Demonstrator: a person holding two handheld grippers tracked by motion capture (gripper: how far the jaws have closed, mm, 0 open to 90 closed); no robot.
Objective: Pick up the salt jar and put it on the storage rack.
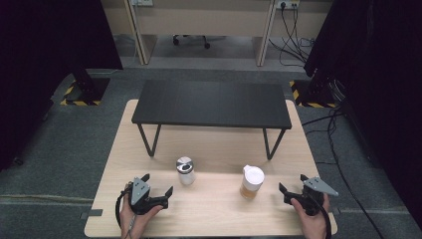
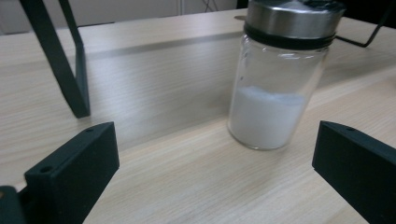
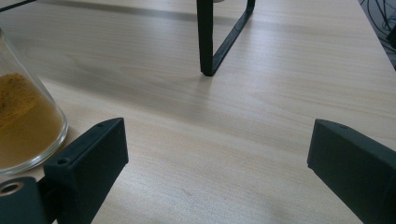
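1. The metal-lidded jar (image 2: 279,79) of white powder is seen just ahead of the left hand-held gripper (image 1: 158,185), slightly toward its right jaw, upright on the desk (image 1: 209,209), untouched.
2. The white-lidded jar (image 1: 252,182) of amber powder is found near the right hand-held gripper (image 1: 291,183), off its left jaw.
3. Both hand-held grippers are held low, jaws spread wide and empty.
4. Each jar is judged nearer its own side's gripper.

- A low black shelf (image 1: 211,103) on thin metal legs stands across the far half of the pale wooden bench (image 1: 209,214)
- Cables (image 1: 291,42) trail over the grey floor (image 1: 59,144)
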